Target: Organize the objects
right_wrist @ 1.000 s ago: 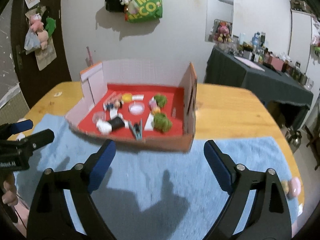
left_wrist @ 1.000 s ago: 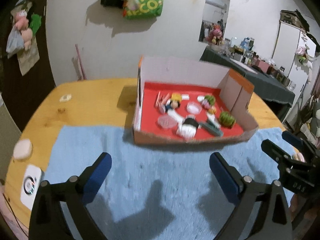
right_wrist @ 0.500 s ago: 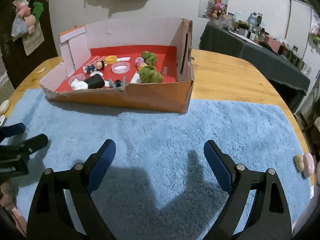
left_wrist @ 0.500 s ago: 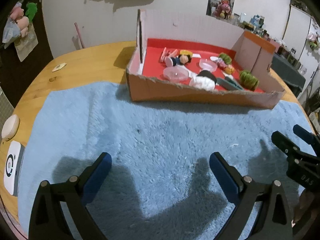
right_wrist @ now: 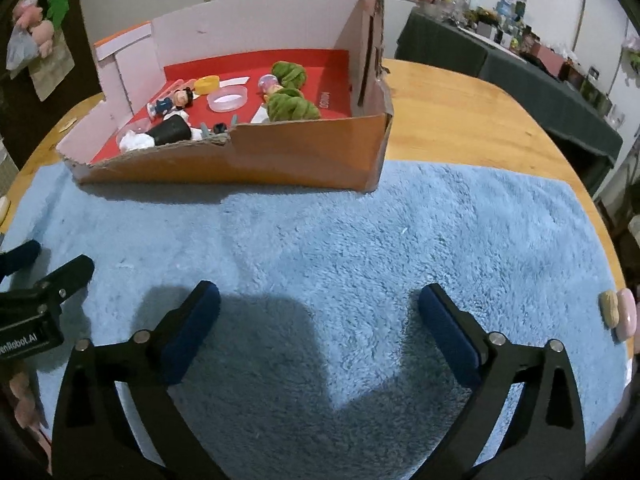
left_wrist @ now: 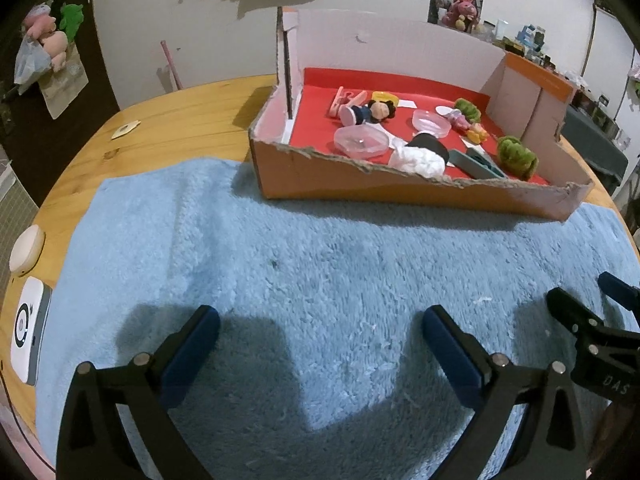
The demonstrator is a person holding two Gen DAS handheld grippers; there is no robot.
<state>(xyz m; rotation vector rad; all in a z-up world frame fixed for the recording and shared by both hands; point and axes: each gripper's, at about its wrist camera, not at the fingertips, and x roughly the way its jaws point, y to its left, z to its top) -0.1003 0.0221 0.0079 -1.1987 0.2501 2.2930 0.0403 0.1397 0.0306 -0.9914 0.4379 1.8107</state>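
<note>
While both hover over rug [left_wrist: 320, 264] | left tongs [left_wrist: 320, 336], right tongs [right_wrist: 318, 312] agape, empty | box [right_wrist: 280, 160] contents partly hidden

One torn cardboard box with a red floor [left_wrist: 420, 194] holds two fuzzy green scrunchies [right_wrist: 292, 106], two clear pink round plastic lids [left_wrist: 361, 142], one small dark-haired doll figure [left_wrist: 370, 112], one yellow round cap [right_wrist: 206, 83] and one teal plastic clip [left_wrist: 476, 163]. One fluffy blue rug [left_wrist: 320, 280] lies beneath.
</note>
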